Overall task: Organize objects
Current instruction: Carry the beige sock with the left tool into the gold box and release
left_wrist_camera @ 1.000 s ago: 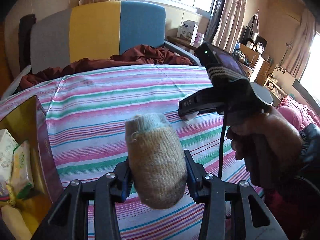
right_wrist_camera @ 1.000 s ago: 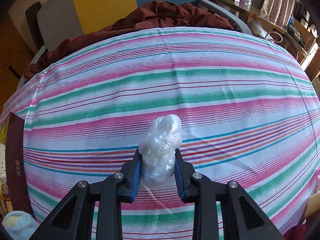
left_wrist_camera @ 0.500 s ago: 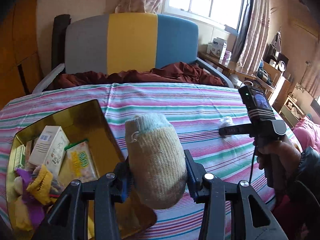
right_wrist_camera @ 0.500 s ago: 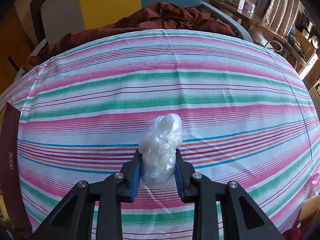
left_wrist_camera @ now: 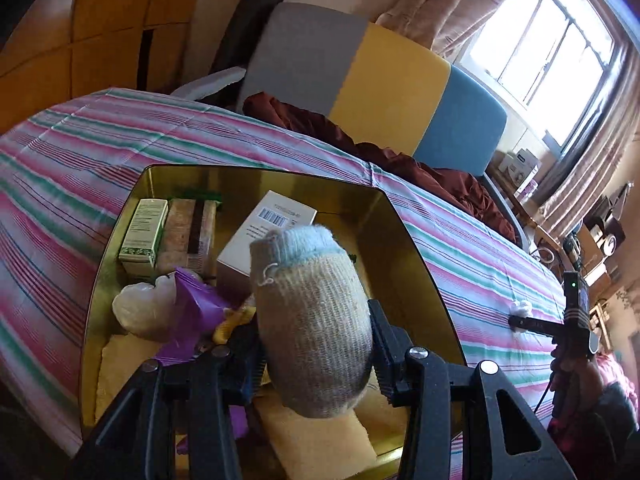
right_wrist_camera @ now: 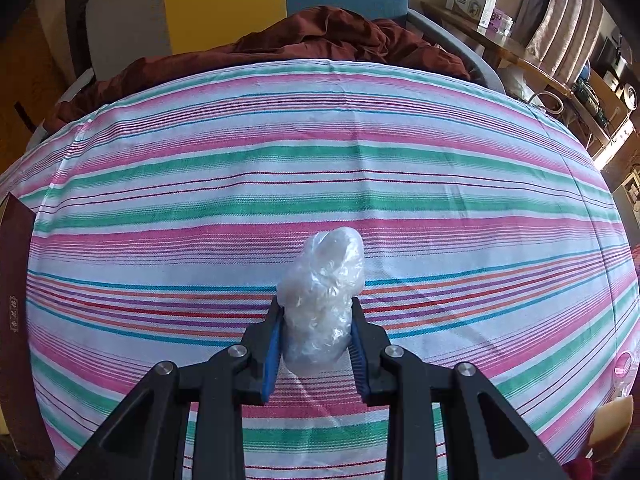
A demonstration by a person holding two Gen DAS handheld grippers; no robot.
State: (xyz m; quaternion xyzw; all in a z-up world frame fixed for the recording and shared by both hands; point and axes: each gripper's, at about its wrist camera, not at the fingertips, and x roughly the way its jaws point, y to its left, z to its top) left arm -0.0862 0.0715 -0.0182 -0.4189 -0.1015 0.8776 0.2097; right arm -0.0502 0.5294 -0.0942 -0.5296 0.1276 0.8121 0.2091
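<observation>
My left gripper (left_wrist_camera: 316, 344) is shut on a rolled beige sock with a pale blue cuff (left_wrist_camera: 312, 320), held over the gold tin box (left_wrist_camera: 404, 224). The box holds a white carton (left_wrist_camera: 256, 244), a green-and-white carton (left_wrist_camera: 144, 236), a purple bag (left_wrist_camera: 192, 304), a white bag (left_wrist_camera: 138, 312) and yellow cloth (left_wrist_camera: 320, 436). My right gripper (right_wrist_camera: 318, 336) is shut on a crumpled clear plastic bag (right_wrist_camera: 320, 300) just above the striped cloth (right_wrist_camera: 320, 168). In the left wrist view the right gripper (left_wrist_camera: 520, 322) shows far right with the white wad at its tip.
The striped cloth (left_wrist_camera: 460, 248) covers the table. Behind it stands a grey, yellow and blue chair (left_wrist_camera: 384, 80) with a dark red garment (right_wrist_camera: 312, 40). A dark red box side (right_wrist_camera: 14, 280) is at the left edge. Shelves with clutter (right_wrist_camera: 592, 80) stand at right.
My left gripper swung left with the sock, from above the striped cloth to above the open tin box, and rolled. The right gripper stayed almost still with the plastic bag.
</observation>
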